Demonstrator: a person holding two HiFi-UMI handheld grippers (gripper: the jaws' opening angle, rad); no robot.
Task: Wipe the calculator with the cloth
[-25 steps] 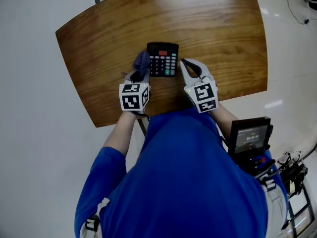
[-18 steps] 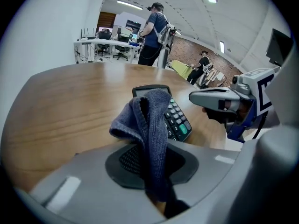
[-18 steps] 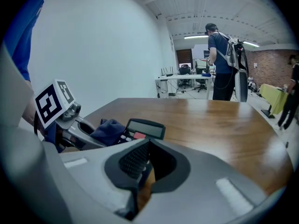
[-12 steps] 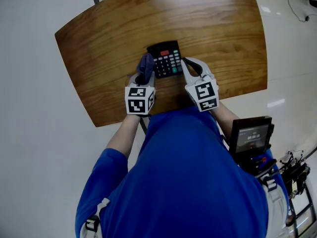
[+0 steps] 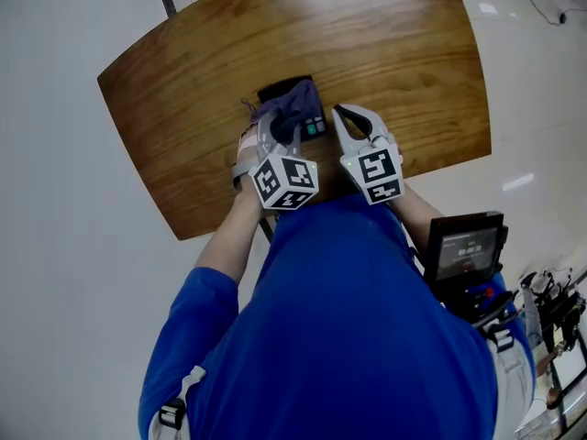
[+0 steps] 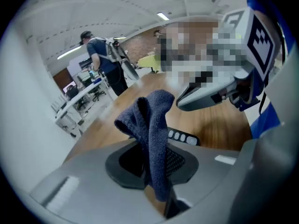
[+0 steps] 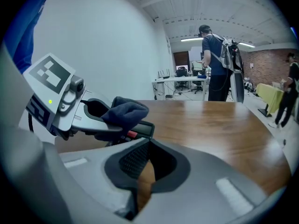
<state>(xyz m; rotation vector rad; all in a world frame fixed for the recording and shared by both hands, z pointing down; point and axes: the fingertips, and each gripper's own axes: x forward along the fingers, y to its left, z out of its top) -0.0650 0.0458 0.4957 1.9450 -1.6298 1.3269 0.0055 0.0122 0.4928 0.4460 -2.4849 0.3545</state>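
A black calculator (image 5: 315,126) lies on the wooden table (image 5: 394,53), and a dark blue cloth (image 5: 292,106) covers most of it. My left gripper (image 5: 282,128) is shut on the cloth and holds it on the calculator's face. In the left gripper view the cloth (image 6: 152,120) stands up folded from the jaws, with a row of calculator keys (image 6: 183,137) behind it. My right gripper (image 5: 341,115) is shut with nothing in it, its tip beside the calculator's right edge. The right gripper view shows the left gripper (image 7: 105,125), the cloth (image 7: 124,110) and the calculator (image 7: 140,128).
The table's near edge (image 5: 229,218) runs just under both marker cubes. A black device with a screen (image 5: 468,255) hangs at the person's right side. Other people (image 7: 217,59) and desks (image 7: 180,83) stand far behind the table.
My left gripper has swung right and forward, carrying the cloth from the calculator's left edge onto its face. The right gripper has hardly moved.
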